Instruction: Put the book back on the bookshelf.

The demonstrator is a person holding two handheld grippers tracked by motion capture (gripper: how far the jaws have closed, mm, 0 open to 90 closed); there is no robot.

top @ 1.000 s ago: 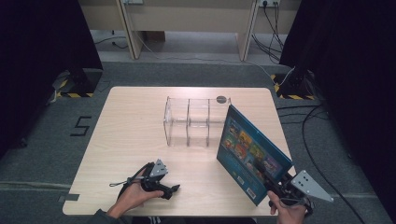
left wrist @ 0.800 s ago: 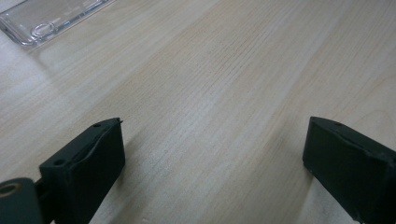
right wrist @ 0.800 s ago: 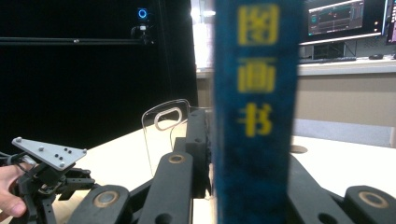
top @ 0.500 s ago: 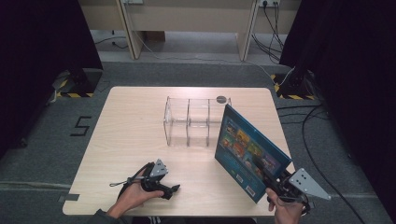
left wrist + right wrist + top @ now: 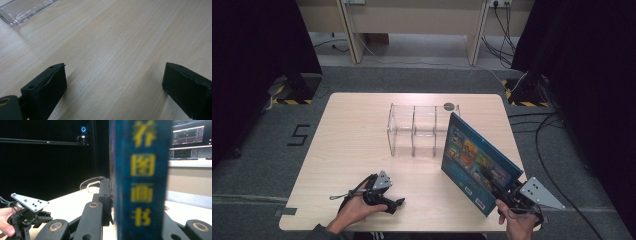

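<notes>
Two grippers in my hands: my right gripper (image 5: 504,192), lower right of the high view, pinches the blue hardcover picture book (image 5: 479,162) upright on edge, just right of the clear acrylic divider rack (image 5: 414,131). My left gripper (image 5: 394,204), lower left, rests spread wide on the light wooden table (image 5: 352,130).

In the right gripper view the book's (image 5: 141,180) spine is blurred, its yellow lettering barely legible, its top and bottom cut off by the frame. It hides the right gripper's (image 5: 113,202) far jaw. The clear rack (image 5: 23,10) in the left gripper view is cropped at the corner, seemingly just its base.
</notes>
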